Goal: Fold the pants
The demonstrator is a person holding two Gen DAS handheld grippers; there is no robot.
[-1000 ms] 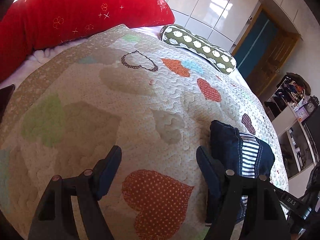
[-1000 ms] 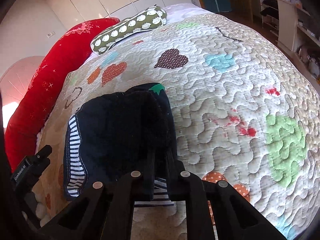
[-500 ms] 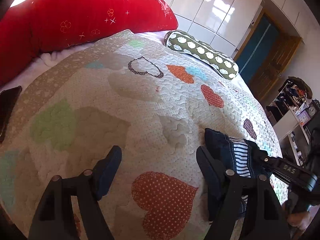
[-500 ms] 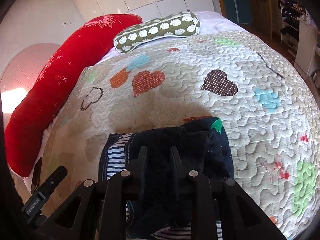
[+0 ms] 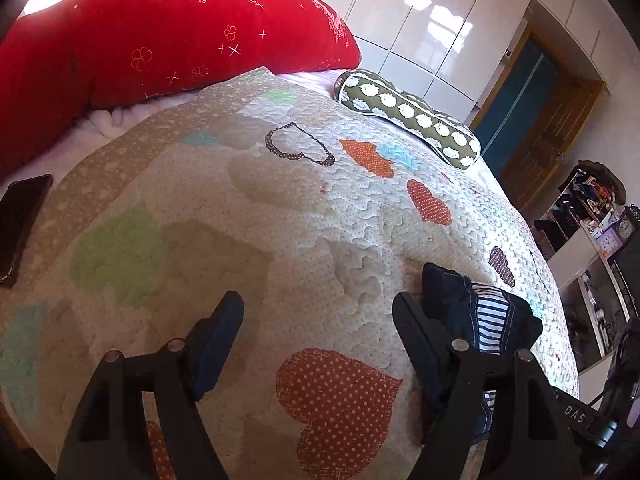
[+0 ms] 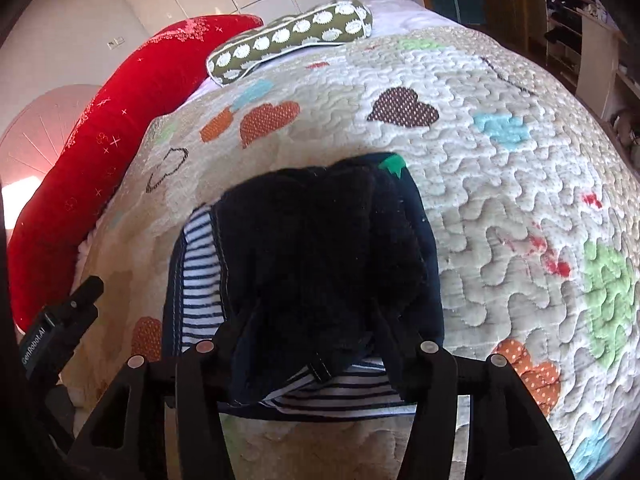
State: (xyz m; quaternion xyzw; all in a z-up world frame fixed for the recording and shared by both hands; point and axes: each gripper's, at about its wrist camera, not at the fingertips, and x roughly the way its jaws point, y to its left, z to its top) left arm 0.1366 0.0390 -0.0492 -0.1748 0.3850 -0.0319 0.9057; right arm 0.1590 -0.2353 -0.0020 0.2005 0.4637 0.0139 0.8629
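Pants folded small on the bed; your right fingers are letting go.

The pants (image 6: 316, 264) lie as a compact dark bundle on the quilt (image 6: 500, 184), striped lining showing at the left edge and along the near hem. They look soft, thick and light, likely to slump or spring open, so if you take hold again, pinch through all layers at a folded edge, not the loose fleecy top. Your right gripper (image 6: 308, 344) straddles the near end of the bundle, jaws opening, cloth between them but no longer pinched. Your left gripper (image 5: 316, 320) hangs wide open and empty just left of the pants. The quilt is padded and yields. A red bolster (image 5: 160, 48) and spotted pillow (image 5: 408, 116) lie at the head, a phone (image 5: 20, 224) at the left edge, with glossy wardrobes and cluttered shelves beyond.
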